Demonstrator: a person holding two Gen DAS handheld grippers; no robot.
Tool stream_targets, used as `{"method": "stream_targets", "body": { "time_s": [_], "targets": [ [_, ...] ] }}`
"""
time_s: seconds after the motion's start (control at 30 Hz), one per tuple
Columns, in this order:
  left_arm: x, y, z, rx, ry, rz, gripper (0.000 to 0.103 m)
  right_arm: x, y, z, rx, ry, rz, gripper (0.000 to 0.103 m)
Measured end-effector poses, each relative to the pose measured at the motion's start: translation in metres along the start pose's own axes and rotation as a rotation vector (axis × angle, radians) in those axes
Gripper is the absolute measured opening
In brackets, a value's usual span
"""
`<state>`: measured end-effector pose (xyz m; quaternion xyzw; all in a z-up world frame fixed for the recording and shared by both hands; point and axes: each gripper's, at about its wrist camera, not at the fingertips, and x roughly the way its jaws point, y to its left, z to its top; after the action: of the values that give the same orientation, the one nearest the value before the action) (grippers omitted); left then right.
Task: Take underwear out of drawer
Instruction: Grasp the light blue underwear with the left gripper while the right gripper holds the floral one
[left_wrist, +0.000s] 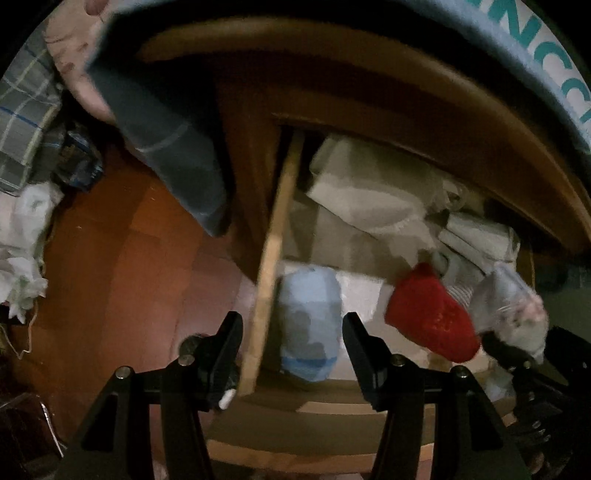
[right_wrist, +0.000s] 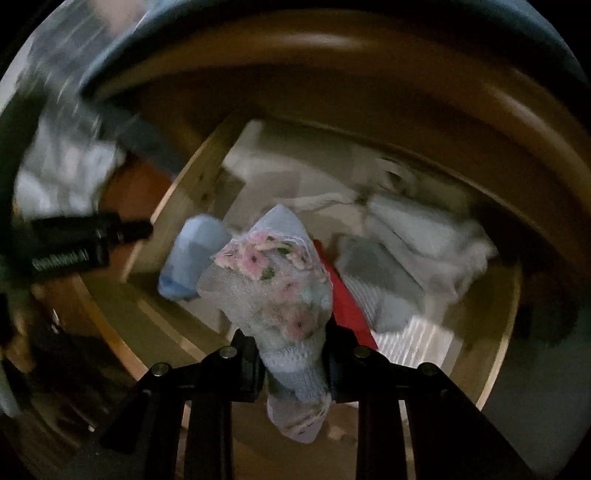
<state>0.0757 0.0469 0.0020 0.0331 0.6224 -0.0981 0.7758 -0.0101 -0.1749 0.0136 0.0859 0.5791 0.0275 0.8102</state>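
Observation:
The wooden drawer (left_wrist: 275, 236) stands pulled out and holds folded clothes. My right gripper (right_wrist: 291, 354) is shut on a white mesh underwear piece with pink flowers (right_wrist: 280, 295), which hangs above the drawer. The same piece (left_wrist: 517, 310) shows at the right of the left wrist view. My left gripper (left_wrist: 291, 332) is open above the drawer's left wall, nothing pressed between its fingers. Below it lies a light blue rolled underwear (left_wrist: 310, 325), also visible as the light blue roll (right_wrist: 195, 254). A red garment (left_wrist: 432, 317) lies beside it; the red garment (right_wrist: 351, 314) is partly hidden behind the floral piece.
Beige and grey folded clothes (left_wrist: 369, 192) fill the back of the drawer. A curved wooden bed frame (left_wrist: 480, 122) and a mattress edge with teal letters (left_wrist: 546, 55) overhang it. White cloth (left_wrist: 22, 254) and plaid fabric (left_wrist: 22, 122) lie on the reddish wood floor (left_wrist: 122, 258).

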Motion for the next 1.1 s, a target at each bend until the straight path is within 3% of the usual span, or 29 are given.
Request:
{"method": "stream_targets", "body": {
  "time_s": [0.13, 0.37, 0.6, 0.73, 1.1],
  "targets": [
    [0.012, -0.011, 0.000, 0.018, 0.056, -0.020, 0.058, -0.012, -0.020, -0.006, 0.101, -0.030, 0.024, 0.023],
    [0.033, -0.023, -0.005, 0.049, 0.143, 0.002, 0.058, -0.020, -0.031, -0.005, 0.145, -0.052, 0.038, 0.024],
    [0.056, -0.031, -0.001, 0.071, 0.217, 0.079, 0.058, -0.024, -0.039, -0.004, 0.185, -0.068, 0.064, 0.025],
    [0.073, -0.030, 0.003, 0.026, 0.298, 0.046, 0.058, -0.027, -0.047, -0.004, 0.216, -0.083, 0.078, 0.025],
    [0.104, -0.033, 0.020, 0.018, 0.408, 0.089, 0.058, -0.026, -0.049, -0.006, 0.227, -0.077, 0.079, 0.026]
  ]
}}
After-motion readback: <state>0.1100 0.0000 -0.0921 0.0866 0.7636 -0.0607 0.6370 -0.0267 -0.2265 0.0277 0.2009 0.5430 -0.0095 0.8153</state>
